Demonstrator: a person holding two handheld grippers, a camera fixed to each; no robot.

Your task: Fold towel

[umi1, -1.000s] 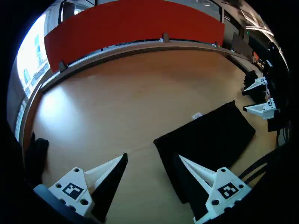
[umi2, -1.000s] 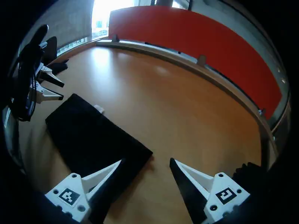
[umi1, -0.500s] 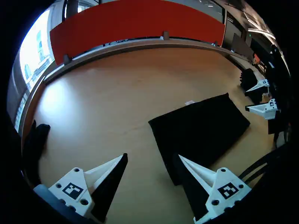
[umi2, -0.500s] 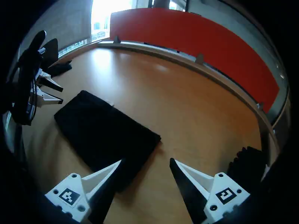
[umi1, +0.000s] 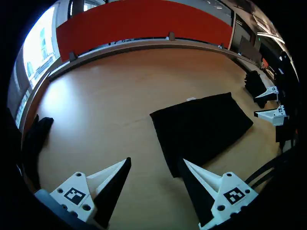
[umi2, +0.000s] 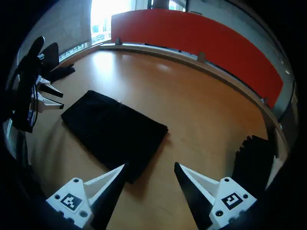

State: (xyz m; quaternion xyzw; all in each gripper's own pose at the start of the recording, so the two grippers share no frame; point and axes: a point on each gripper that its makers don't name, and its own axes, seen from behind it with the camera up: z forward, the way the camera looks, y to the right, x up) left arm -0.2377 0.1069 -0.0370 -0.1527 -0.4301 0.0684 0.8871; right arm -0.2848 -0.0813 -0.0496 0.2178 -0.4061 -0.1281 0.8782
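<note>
The towel lies folded flat on the worktop; my left gripper and right gripper hang released, empty; folding appears complete

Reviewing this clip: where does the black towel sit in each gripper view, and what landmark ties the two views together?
Left gripper view: the towel lies right of centre, slanting up to the right.
Right gripper view: the towel lies left of centre, slanting down to the right.
Shared landmark: the red panel across the top of both views.
</note>
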